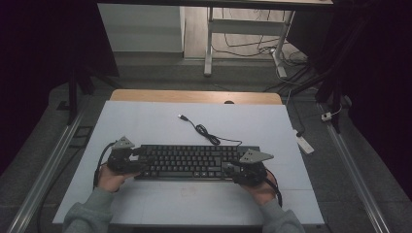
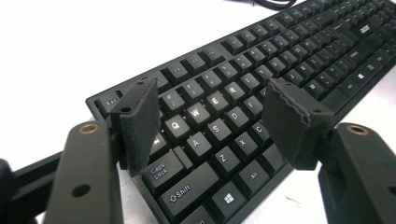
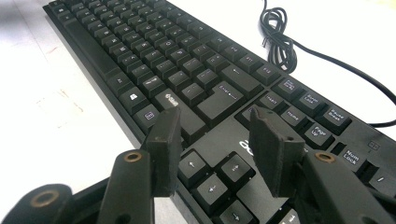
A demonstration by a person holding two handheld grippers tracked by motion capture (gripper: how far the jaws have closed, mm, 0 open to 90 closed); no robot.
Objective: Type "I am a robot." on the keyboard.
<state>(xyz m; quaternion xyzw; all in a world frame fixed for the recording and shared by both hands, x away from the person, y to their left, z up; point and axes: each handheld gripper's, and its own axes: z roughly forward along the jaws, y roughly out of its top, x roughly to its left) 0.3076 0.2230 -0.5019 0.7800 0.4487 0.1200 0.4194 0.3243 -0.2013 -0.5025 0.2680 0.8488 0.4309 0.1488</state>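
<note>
A black keyboard (image 1: 194,161) lies across the middle of the white tabletop (image 1: 145,121). Its cable (image 1: 206,133) coils behind it and ends in a loose USB plug (image 1: 182,117). My left gripper (image 1: 139,158) is at the keyboard's left end; in the left gripper view the left gripper (image 2: 212,109) stands open just above the letter keys (image 2: 219,105), pressing on nothing. My right gripper (image 1: 231,168) is at the keyboard's right end; in the right gripper view the right gripper (image 3: 215,128) stands open over the arrow keys (image 3: 212,177), with the coiled cable (image 3: 279,35) beyond.
The table's wooden far edge (image 1: 194,96) lies behind the white top. A white power strip (image 1: 305,144) sits on the floor at the right, and metal rails (image 1: 354,170) run along both sides. Desk legs (image 1: 209,43) stand farther back.
</note>
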